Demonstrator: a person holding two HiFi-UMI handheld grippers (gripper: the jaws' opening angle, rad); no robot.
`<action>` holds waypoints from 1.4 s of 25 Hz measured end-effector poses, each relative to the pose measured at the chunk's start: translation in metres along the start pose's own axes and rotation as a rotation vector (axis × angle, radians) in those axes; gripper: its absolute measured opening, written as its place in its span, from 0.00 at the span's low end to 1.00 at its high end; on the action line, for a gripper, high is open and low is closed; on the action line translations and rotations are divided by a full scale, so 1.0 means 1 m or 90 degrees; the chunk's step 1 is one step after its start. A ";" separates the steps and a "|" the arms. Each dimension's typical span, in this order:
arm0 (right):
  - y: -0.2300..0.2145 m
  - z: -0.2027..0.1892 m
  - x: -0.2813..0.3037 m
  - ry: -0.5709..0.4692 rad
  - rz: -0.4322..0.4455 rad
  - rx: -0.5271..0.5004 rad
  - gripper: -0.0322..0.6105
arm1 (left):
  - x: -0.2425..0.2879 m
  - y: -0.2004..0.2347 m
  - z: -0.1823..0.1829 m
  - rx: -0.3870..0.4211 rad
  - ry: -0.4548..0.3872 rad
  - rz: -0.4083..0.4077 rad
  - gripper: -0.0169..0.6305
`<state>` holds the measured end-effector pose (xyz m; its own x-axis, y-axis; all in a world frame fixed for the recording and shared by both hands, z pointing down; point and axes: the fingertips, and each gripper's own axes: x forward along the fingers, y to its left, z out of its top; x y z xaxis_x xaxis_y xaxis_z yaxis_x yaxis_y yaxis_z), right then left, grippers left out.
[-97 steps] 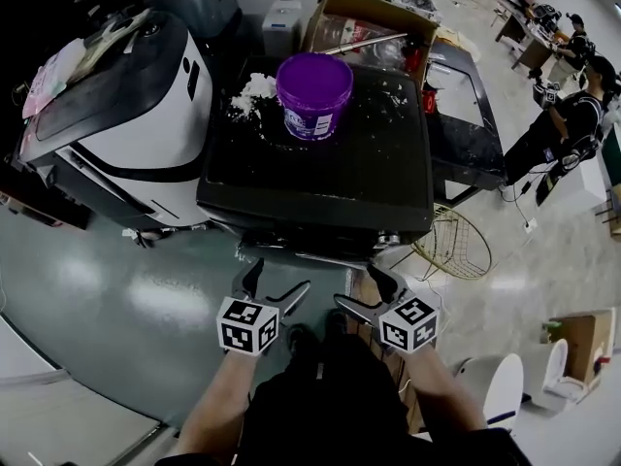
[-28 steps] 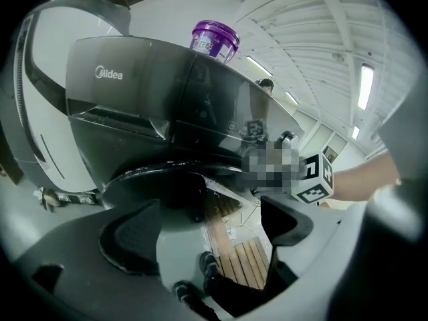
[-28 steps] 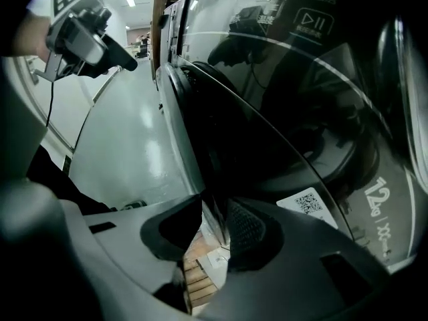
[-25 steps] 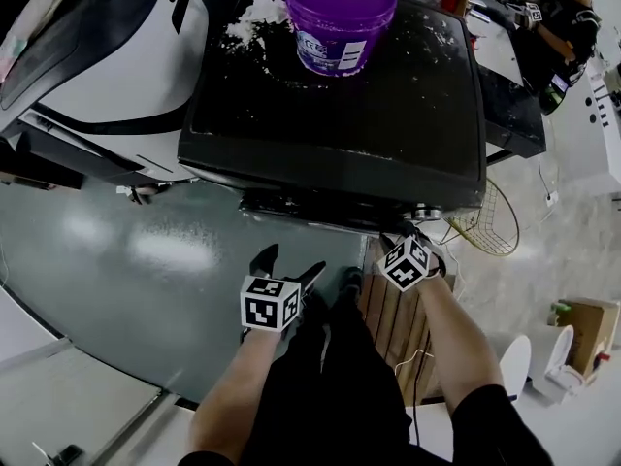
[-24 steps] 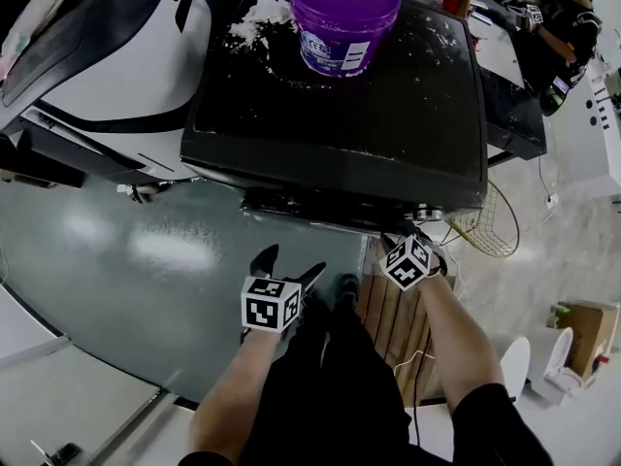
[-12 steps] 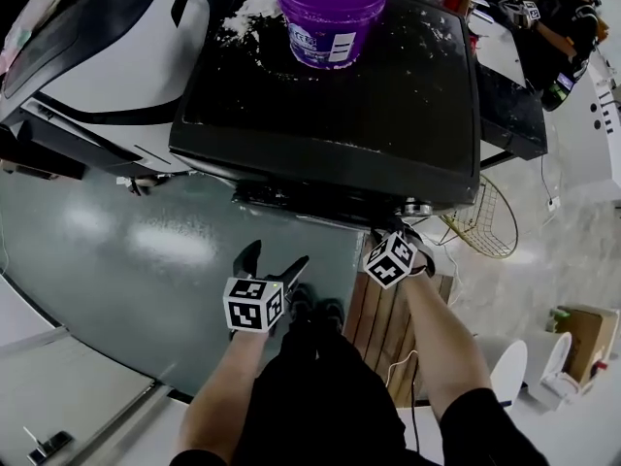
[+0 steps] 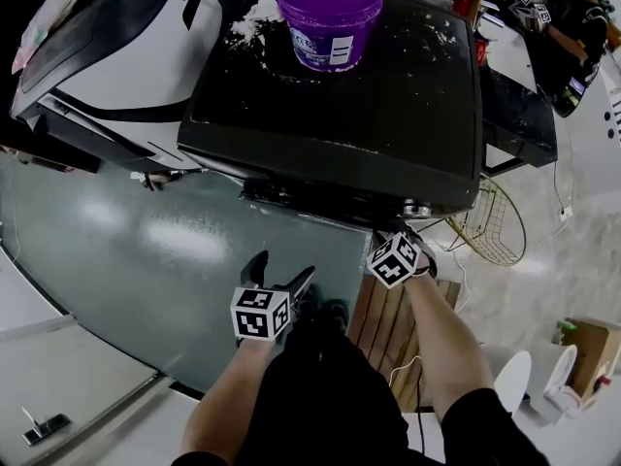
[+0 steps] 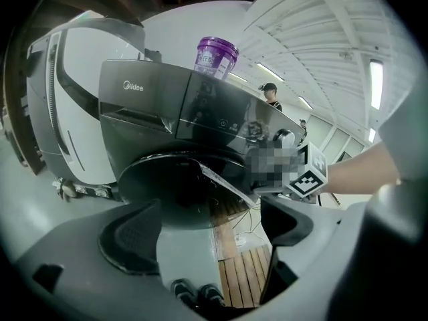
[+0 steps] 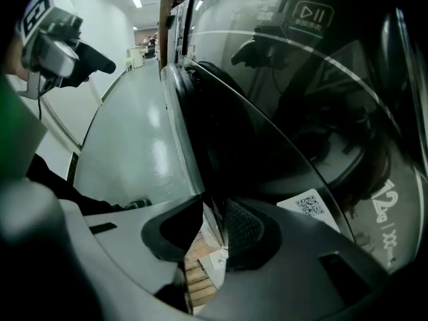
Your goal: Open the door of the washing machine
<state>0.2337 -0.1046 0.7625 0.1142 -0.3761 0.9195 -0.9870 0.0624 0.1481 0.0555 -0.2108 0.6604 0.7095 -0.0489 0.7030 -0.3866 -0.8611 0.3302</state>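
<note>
Right gripper view: right gripper (image 9: 212, 236) pinches the door (image 9: 267, 159) rim at six o'clock, while the left gripper (image 8: 210, 227) hangs spread apart.

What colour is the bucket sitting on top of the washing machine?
Purple, with a white label on its side. The bucket shows best in the head view.

The bucket (image 7: 329, 17) is purple, the washing machine (image 7: 340, 115) glossy black, the floor (image 7: 146, 250) grey-green, the slats (image 7: 383, 323) brown.

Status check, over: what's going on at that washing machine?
Right gripper shut on door rim. Left gripper open, empty. Door looks slightly ajar. Bucket on top, no obstacle.
</note>
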 end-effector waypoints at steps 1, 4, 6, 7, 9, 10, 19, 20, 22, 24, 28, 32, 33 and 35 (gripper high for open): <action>0.000 0.001 0.000 -0.004 0.000 0.002 0.22 | 0.000 0.000 -0.001 -0.004 0.001 0.003 0.78; 0.000 0.002 0.000 -0.010 0.004 -0.010 0.22 | -0.001 0.002 0.003 -0.017 -0.003 0.013 0.78; 0.000 0.001 0.002 -0.005 0.003 -0.029 0.23 | -0.004 0.003 0.005 -0.017 -0.005 0.018 0.78; -0.001 0.000 0.002 -0.001 0.003 -0.038 0.23 | -0.005 0.003 0.006 -0.015 -0.004 0.020 0.78; -0.001 0.001 0.003 0.003 0.008 -0.046 0.24 | -0.008 0.006 0.006 -0.015 -0.003 0.024 0.78; -0.001 0.002 0.004 0.002 0.009 -0.044 0.24 | -0.009 0.008 0.006 -0.018 -0.003 0.028 0.78; 0.100 -0.026 -0.016 -0.002 0.128 -0.031 0.20 | -0.017 0.005 0.001 -0.055 -0.022 0.025 0.78; 0.116 -0.029 -0.019 -0.003 0.128 -0.023 0.20 | -0.019 0.003 0.000 -0.055 -0.021 0.023 0.78; 0.135 -0.030 -0.024 0.000 0.115 0.007 0.20 | -0.022 0.002 -0.006 -0.055 -0.019 0.022 0.78; 0.148 -0.031 -0.026 0.003 0.108 0.026 0.20 | -0.024 0.003 -0.014 -0.064 -0.012 0.021 0.78; 0.175 -0.031 -0.032 0.000 0.128 0.013 0.20 | -0.022 -0.002 -0.034 -0.081 0.009 0.009 0.78; 0.205 -0.028 -0.044 -0.016 0.188 0.007 0.21 | -0.022 -0.009 -0.052 -0.083 0.029 0.007 0.78; 0.213 -0.027 -0.050 -0.025 0.204 0.005 0.21 | -0.024 -0.011 -0.056 -0.083 0.032 0.010 0.78; 0.228 -0.026 -0.062 -0.043 0.236 -0.006 0.21 | -0.028 -0.012 -0.065 -0.080 0.040 0.021 0.77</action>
<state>0.0049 -0.0429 0.7492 -0.2579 -0.3863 0.8856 -0.9590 0.2136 -0.1861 0.0021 -0.1666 0.6777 0.6591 -0.0408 0.7510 -0.4820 -0.7895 0.3801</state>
